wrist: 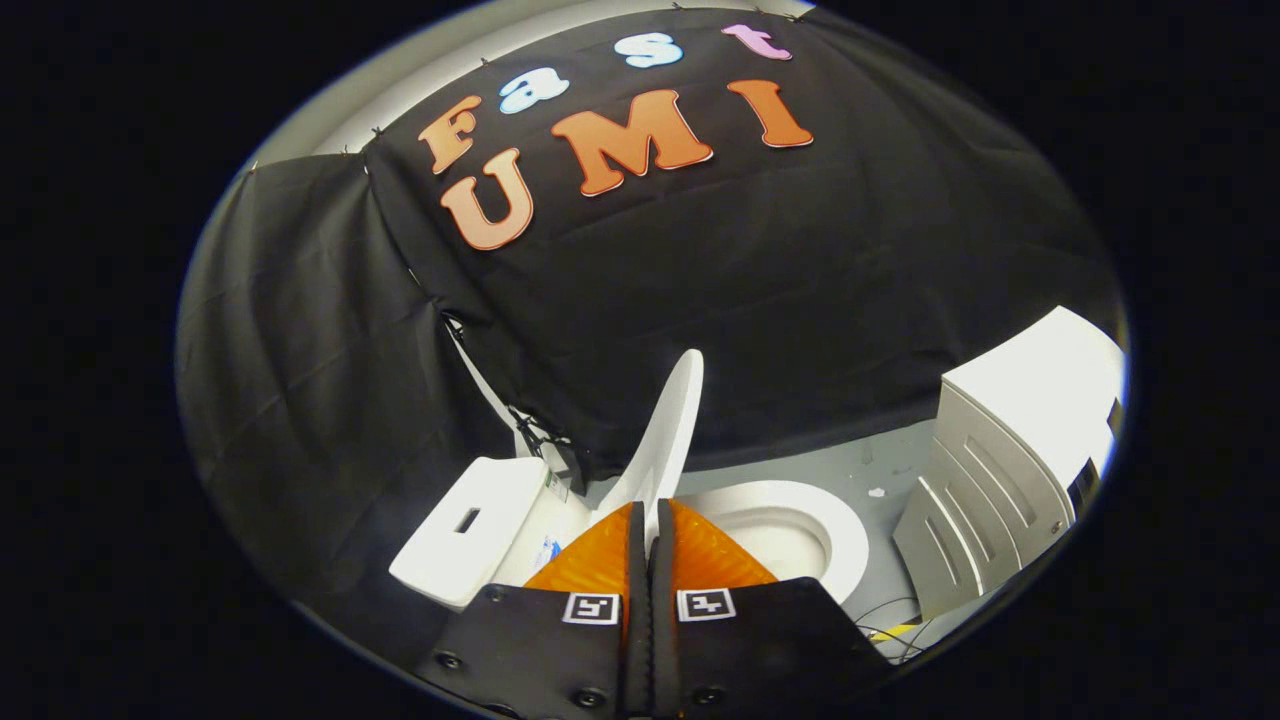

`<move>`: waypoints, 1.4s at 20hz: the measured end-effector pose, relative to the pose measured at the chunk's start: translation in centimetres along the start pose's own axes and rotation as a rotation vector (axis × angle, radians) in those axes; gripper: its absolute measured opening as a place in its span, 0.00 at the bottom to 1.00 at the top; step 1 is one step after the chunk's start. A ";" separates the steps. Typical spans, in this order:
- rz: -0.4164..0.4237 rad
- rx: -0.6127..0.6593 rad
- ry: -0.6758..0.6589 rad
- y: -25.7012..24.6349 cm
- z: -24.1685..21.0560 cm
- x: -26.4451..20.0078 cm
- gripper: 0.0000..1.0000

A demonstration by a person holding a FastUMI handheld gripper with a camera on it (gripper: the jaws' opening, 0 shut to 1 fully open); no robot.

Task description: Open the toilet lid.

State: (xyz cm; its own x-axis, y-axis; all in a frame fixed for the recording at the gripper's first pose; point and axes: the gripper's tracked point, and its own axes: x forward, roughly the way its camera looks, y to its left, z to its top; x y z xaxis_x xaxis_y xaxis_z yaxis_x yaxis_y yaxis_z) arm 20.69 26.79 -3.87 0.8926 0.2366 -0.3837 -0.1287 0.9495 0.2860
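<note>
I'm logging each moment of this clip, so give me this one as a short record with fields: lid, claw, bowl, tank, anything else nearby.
lid: toilet lid raised, standing near upright, its edge between the fingertips
claw: claw closed on the lid's edge, one finger on each side
bowl: toilet bowl uncovered, just beyond the fingers
tank: tank beside the lid, on the side away from the bowl
nearby: white ribbed cabinet on the floor past the bowl
</note>
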 end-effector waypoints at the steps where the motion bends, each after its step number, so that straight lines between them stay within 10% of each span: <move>1: -0.026 -0.019 0.015 0.1 0.0 0.2 0.08; 11: -0.120 -0.195 0.038 7.8 1.1 -0.1 0.08; 28: -0.022 -0.363 0.019 21.8 -0.3 0.8 0.08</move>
State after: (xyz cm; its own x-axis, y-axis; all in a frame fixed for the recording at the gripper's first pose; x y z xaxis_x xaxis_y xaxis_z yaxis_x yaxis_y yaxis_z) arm 18.46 47.77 1.79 0.8892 0.2163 -0.4031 -0.2580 0.9648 -0.0515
